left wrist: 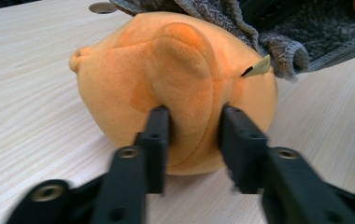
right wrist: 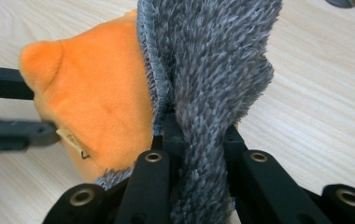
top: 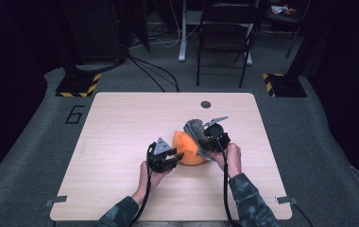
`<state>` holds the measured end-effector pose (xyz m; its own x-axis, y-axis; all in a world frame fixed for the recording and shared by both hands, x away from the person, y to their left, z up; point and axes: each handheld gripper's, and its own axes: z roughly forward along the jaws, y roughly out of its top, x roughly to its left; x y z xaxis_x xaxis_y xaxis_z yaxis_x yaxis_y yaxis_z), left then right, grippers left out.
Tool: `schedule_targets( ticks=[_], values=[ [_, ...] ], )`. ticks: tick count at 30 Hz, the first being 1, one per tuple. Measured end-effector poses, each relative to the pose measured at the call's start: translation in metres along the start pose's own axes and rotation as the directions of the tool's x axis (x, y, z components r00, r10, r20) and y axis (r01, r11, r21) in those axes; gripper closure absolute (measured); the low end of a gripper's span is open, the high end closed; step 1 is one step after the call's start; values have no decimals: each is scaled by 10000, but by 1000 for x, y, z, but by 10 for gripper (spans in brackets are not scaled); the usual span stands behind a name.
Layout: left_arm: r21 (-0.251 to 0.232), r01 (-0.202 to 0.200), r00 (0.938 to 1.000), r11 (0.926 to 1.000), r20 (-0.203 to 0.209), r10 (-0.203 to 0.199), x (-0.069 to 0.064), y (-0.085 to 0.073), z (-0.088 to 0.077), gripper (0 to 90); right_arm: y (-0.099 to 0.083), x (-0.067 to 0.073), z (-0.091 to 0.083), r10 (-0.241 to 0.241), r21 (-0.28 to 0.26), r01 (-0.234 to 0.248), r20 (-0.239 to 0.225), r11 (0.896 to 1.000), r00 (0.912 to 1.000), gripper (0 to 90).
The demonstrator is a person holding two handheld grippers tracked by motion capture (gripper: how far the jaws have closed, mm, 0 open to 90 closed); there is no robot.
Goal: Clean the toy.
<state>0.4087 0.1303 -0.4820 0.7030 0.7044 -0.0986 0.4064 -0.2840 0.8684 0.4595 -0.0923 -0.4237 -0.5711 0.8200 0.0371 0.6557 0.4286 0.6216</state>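
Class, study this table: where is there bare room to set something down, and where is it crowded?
The table is bare across its left half, along the far edge beside the round grommet, and at the near right corner. It is crowded at centre-right, where the left gripper and right gripper work the orange plush and grey cloth.

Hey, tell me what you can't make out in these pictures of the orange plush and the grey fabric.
- Orange plush toy: its far side is hidden by the grey fuzzy fabric in the right gripper view.
- Small tag: too small to read in the left gripper view.
- Right gripper: fabric covers its jaw tips.
- Left gripper: blurred, so pad contact is unclear.
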Motion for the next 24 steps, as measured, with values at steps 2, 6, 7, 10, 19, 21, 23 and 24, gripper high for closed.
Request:
schedule_targets(
  ticks=[2, 6, 7, 10, 19, 21, 23, 24],
  values=[
    [-68, -156, 9997, 9999, -177, 155, -2, 0, -1, 516, -2, -4, -1, 187, -24, -187, -88, 9998, 9998, 787],
    [171, -366, 9986, 9992, -369, 372, -5, -1, 5, 526, -5, -6, 0, 227, -71, -227, -52, 9997, 9997, 787],
    [103, -400, 9983, 9991, -421, 404, -5, -1, 7, 587, -5, -5, 0, 238, -60, -238, 10, 9997, 9997, 788],
    [15, -308, 9990, 9995, -338, 309, -4, -2, 7, 743, -2, -6, -2, 216, -171, -216, 12, 9996, 9998, 787],
    [-207, -353, 9992, 9992, -171, 349, -12, 6, 0, 824, 16, 36, -38, -994, -1301, 889, -766, 9875, 9921, 788],
    [-153, -270, 9994, 9995, -237, 267, -11, 4, 3, 822, 15, 46, -30, -1361, -1018, 1325, -289, 9859, 9903, 788],
    [-109, -88, 9999, 9999, -119, 86, -7, 2, 4, 820, 13, 44, -20, -1432, -732, 1441, 168, 9869, 9895, 788],
    [-116, -21, 9999, 9999, -100, 19, -6, 1, 4, 819, 12, 39, -17, -1497, -694, 1524, 431, 9859, 9878, 788]
  ],
)
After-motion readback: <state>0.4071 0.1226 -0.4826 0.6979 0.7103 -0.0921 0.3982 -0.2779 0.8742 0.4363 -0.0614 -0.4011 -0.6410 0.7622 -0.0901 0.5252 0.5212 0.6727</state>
